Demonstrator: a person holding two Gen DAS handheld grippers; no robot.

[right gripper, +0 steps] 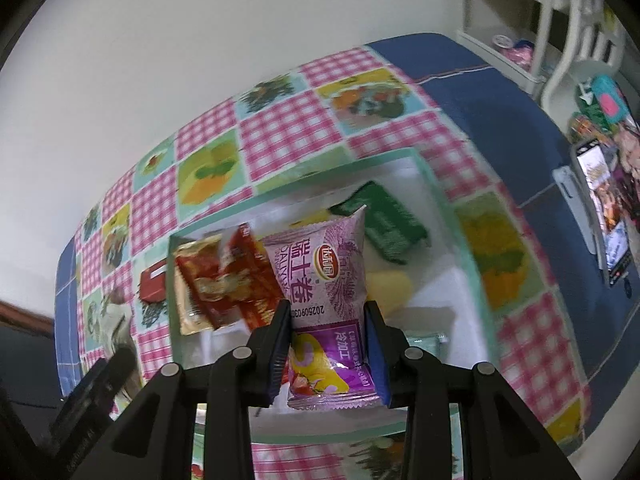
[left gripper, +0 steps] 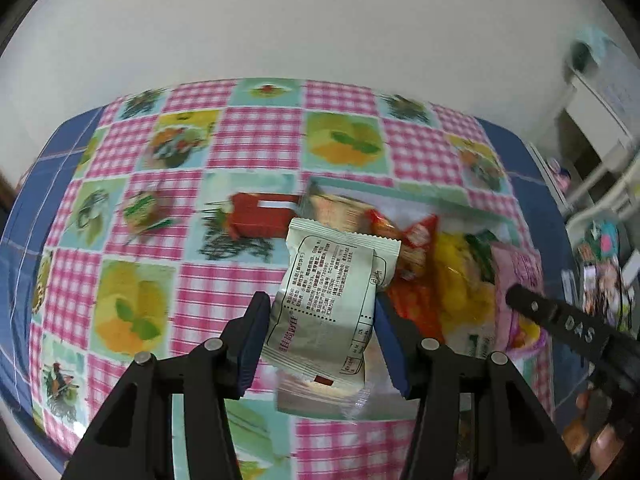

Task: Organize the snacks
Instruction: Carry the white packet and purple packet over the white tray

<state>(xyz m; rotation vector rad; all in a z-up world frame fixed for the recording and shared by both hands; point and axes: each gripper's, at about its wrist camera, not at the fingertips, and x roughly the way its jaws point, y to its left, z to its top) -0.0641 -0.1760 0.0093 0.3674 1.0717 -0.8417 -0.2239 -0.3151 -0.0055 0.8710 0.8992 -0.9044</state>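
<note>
The left gripper point(left gripper: 318, 338) clamps a cream foil snack packet point(left gripper: 328, 300) above the checked tablecloth point(left gripper: 248, 140); the right gripper point(right gripper: 326, 350) clamps a purple snack packet point(right gripper: 326, 276) over the mint-rimmed tray point(right gripper: 472, 268), red packets point(right gripper: 224, 280) beyond.

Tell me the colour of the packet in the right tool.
Pink and purple packet; clearest in the right wrist view.

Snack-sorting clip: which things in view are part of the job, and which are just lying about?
Job:
left gripper shut on white snack packet
right gripper shut on purple snack packet
tray with red packets, green packet
red box outside the tray

Lying about:
phone
checked tablecloth
</note>
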